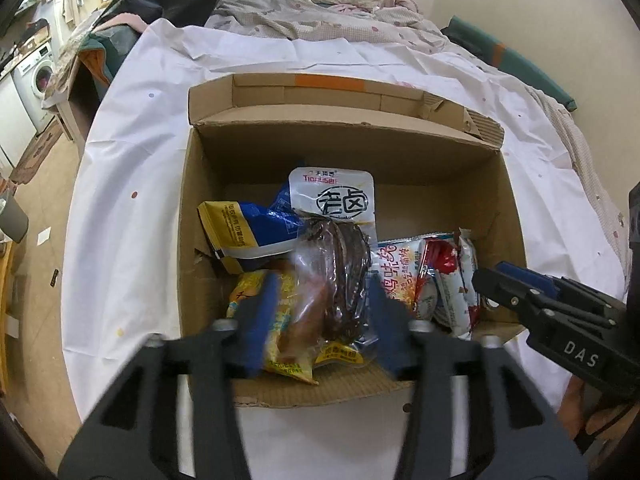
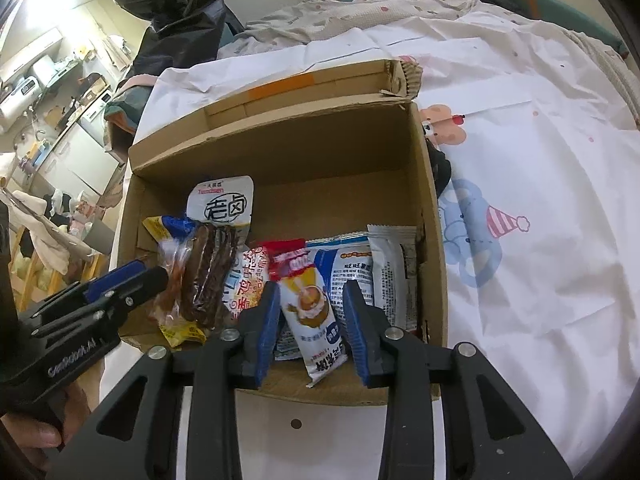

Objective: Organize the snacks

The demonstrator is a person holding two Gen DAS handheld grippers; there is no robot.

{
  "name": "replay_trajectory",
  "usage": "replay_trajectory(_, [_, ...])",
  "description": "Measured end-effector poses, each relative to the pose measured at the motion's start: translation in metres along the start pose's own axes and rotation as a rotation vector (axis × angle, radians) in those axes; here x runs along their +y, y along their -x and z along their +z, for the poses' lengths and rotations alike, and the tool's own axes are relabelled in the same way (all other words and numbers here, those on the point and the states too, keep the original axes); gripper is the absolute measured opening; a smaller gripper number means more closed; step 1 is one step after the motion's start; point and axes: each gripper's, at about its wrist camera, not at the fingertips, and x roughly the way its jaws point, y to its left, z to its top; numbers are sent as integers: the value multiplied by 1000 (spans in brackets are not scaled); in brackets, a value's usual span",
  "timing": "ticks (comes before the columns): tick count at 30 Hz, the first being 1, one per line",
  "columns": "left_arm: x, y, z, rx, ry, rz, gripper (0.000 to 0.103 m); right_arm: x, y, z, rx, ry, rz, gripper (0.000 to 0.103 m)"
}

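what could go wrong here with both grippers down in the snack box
The left gripper stands open around the clear meat packet; lifting out could snag it. The right gripper straddles a white and gold packet leaning over the cardboard box front edge, which might tip out. Both grippers sit close together and could collide.

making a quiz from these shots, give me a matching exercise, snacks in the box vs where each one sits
Things:
1. white pouch
2. blue and yellow bag
3. silver packet
4. cream puff packet

Places:
A. against the box's right wall
B. between the right gripper's fingers
C. at the box's left wall
D. farthest back, leaning on the dark meat pack

Pairs: 1-D, 2-C, 3-A, 4-B
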Motion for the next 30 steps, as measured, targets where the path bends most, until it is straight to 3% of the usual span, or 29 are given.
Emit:
replay_trajectory(1, [0,2,0,-7,-2,12,67,0,2,0,-9,1,2,55])
replay_trajectory(3, [0,4,-2,-24,1,39,76,2,7,1,-27,6,-4,67])
replay_trajectory(10, [7,29,-6,-120,10,91,77,7,32,3,-105,20,-50,100])
replay_trajectory(14, [10,55,-9,-203,1,123,77,17,54,-3,-169,74,-105,103])
replay_trajectory(17, [11,77,-12,-248,-12,104,77,21,69,-7,-187,77,-118,103])
replay_trajectory(22, [16,108,-28,-281,-8,105,78,30,102,-21,-226,85,-109,103])
replay_trajectory(23, [17,113,-33,-282,-3,108,79,32,110,-27,-237,94,-113,103])
replay_trajectory(25, [19,122,-43,-277,6,99,95,34,118,-37,-253,102,-116,103])
replay_trajectory(30, [23,147,-75,-304,5,105,103,36,130,-70,-285,113,-137,103])
